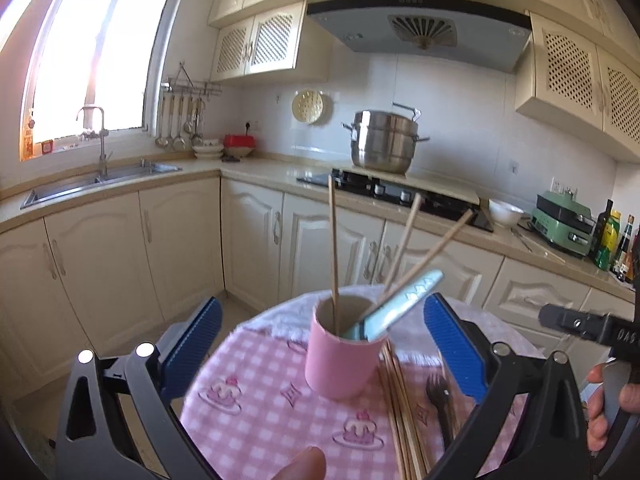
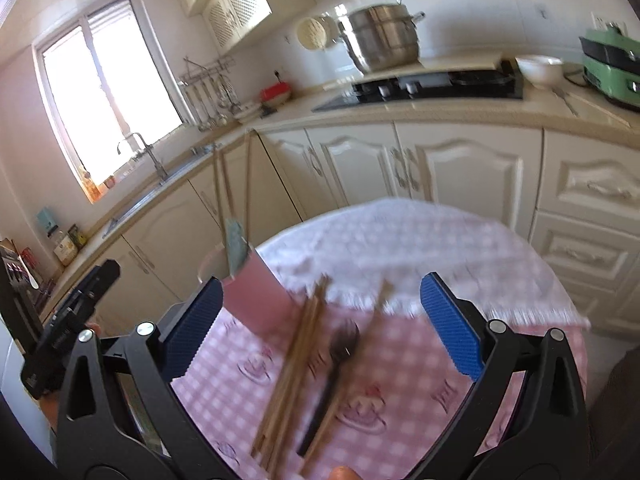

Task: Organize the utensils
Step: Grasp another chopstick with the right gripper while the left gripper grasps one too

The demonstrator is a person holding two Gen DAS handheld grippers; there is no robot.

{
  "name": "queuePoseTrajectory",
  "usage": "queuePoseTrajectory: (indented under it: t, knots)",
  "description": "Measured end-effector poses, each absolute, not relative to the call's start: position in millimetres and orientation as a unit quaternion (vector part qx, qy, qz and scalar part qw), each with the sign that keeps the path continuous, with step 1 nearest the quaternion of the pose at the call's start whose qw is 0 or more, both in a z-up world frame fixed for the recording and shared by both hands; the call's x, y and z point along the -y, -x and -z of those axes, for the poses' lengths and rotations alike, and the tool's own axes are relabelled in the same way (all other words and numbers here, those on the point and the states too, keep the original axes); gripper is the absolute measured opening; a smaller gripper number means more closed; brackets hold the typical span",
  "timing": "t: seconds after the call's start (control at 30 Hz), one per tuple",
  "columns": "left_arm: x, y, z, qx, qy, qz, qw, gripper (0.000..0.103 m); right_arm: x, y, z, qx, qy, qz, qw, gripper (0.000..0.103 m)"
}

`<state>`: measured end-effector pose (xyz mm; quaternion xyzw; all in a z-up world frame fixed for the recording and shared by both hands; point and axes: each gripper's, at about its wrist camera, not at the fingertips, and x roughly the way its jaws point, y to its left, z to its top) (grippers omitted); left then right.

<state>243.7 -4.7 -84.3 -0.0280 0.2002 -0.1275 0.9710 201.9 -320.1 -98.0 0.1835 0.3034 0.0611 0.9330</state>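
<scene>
A pink cup [image 1: 342, 354] stands on the pink checked tablecloth [image 1: 256, 404] and holds three wooden chopsticks [image 1: 333, 256] and a light blue utensil handle [image 1: 400, 304]. My left gripper [image 1: 320, 340] is open around the cup without touching it. Several loose chopsticks [image 1: 398, 408] and a dark fork [image 1: 438, 400] lie right of the cup. In the right wrist view, my right gripper [image 2: 320, 328] is open and empty above the loose chopsticks [image 2: 292, 376] and the dark fork [image 2: 336, 364], with the cup [image 2: 256, 296] by its left finger. This view is blurred.
The small round table [image 2: 420, 232] stands in front of cream kitchen cabinets [image 1: 312, 236]. A steel pot [image 1: 382, 140] sits on the black stove [image 1: 400, 194]. A sink [image 1: 92, 182] is at the left. The right gripper's body [image 1: 588, 326] is at the table's right.
</scene>
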Motion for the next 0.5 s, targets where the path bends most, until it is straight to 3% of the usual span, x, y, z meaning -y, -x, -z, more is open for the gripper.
queuePoseTrajectory:
  t: [0.5]
  knots:
    - [43.0, -266.1, 169.8, -0.363, -0.031, 0.132, 0.922, 0.099, 299.6, -203.5, 177.7, -0.424, -0.162, -0.062, 0.889, 0.097]
